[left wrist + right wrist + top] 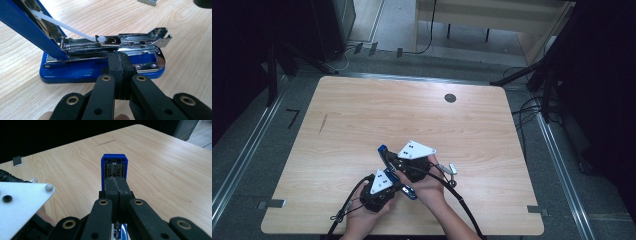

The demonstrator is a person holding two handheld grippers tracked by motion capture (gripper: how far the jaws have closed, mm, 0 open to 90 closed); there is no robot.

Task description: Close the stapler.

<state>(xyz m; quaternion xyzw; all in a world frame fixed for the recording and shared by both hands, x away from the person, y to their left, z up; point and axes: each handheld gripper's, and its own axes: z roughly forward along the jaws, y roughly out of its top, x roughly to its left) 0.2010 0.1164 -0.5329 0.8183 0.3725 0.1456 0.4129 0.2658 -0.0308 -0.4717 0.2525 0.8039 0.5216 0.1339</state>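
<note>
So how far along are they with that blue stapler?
The stapler already lies hinged open, its metal staple channel exposed. In hand: both shut grippers, the left gripper and the right gripper, press on it. Probably left: loading the staple strip and closing the lid.

The open blue metal stapler's [100,62] raised lid runs off the left gripper view's top left edge; black closed jaws hide part of its near side; a small grey metal block [147,2] on the counter's far side is cut off.
</note>
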